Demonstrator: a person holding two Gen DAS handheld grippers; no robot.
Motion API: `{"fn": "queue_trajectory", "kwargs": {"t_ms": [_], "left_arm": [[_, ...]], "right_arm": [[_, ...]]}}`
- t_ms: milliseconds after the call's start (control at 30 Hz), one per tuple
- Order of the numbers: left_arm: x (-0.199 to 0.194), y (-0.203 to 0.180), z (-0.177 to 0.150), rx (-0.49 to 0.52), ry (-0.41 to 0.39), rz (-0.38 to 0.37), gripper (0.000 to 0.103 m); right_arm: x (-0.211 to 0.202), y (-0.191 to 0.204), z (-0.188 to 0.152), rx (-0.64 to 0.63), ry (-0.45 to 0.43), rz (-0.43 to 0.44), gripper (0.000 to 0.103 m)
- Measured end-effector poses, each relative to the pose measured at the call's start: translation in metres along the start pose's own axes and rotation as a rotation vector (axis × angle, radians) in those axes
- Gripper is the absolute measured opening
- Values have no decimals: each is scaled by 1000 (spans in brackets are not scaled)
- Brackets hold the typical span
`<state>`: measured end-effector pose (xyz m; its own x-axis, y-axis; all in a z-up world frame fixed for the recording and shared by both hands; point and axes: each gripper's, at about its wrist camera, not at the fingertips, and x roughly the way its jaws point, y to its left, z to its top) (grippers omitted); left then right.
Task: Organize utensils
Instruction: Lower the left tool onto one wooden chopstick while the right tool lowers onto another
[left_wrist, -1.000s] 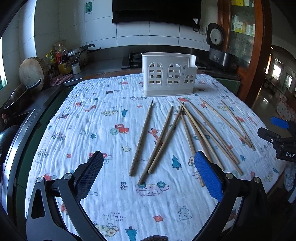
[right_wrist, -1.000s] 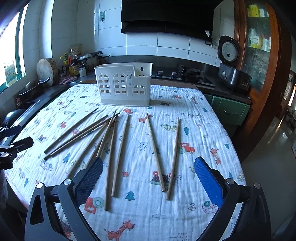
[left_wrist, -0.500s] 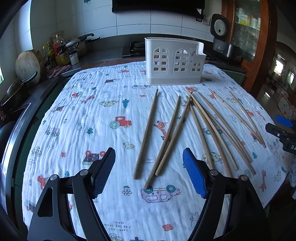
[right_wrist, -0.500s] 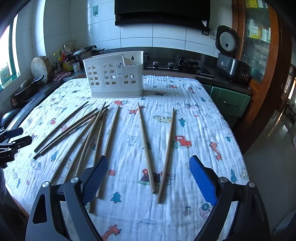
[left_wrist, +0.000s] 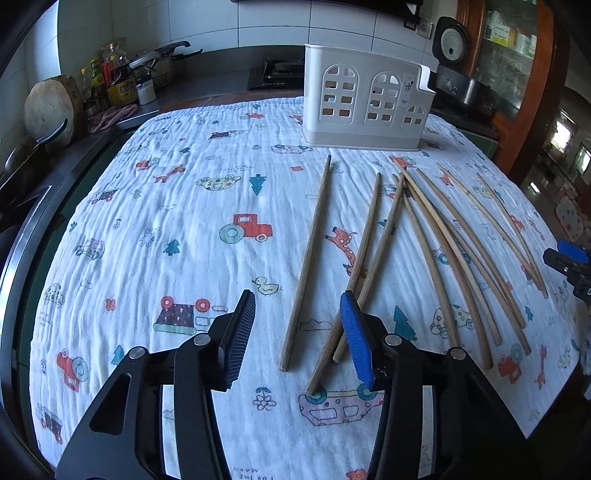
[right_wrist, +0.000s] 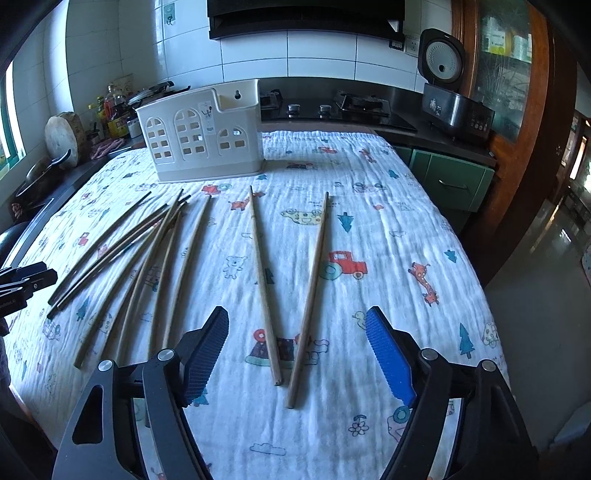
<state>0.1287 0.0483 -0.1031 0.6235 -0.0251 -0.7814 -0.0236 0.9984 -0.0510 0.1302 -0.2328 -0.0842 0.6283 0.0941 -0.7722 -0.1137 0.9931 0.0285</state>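
Several wooden chopsticks lie loose on a cartoon-print cloth (left_wrist: 184, 221) in front of a white slotted utensil holder (left_wrist: 362, 103), which also shows in the right wrist view (right_wrist: 199, 136). My left gripper (left_wrist: 299, 336) hangs low over the near end of the leftmost chopstick (left_wrist: 308, 258). Its jaws are closing, and the pads stand apart from the stick. My right gripper (right_wrist: 297, 354) straddles the near ends of two chopsticks (right_wrist: 264, 295) (right_wrist: 312, 288). Its jaws are closing too, without touching them.
The other gripper shows at each view's edge: right (left_wrist: 569, 262), left (right_wrist: 22, 280). A counter with bottles (left_wrist: 118, 81), a round board (left_wrist: 51, 110) and a pan runs along the left. A rice cooker (right_wrist: 443, 74) and stove stand behind. The table drops off at right (right_wrist: 491, 295).
Both grippers came down and forward toward the near ends of the chopsticks, and both pairs of jaws narrowed, the left more than the right. The chopsticks have not moved.
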Motion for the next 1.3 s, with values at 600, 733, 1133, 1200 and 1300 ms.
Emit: {"fn": "queue_trajectory", "kwargs": {"t_ms": [600,733,1133,1200,1300], "left_arm": [[20,12,5,-39,46,-62,43],[23,11,6,-36,50,-79,36],[31,9,5,-15,70,-93,18],[31,9,6,-10,74,-90,16],[31,7,6,13,93,-79,15]], "right_arm": [[33,-4,9,11,63,12,37],[39,-3,9,12,78,13,30],[46,-6,7,15,102,-3,15],[47,-6,7,15,105,-5,15],[47,-6,7,10,110,-7,15]]}}
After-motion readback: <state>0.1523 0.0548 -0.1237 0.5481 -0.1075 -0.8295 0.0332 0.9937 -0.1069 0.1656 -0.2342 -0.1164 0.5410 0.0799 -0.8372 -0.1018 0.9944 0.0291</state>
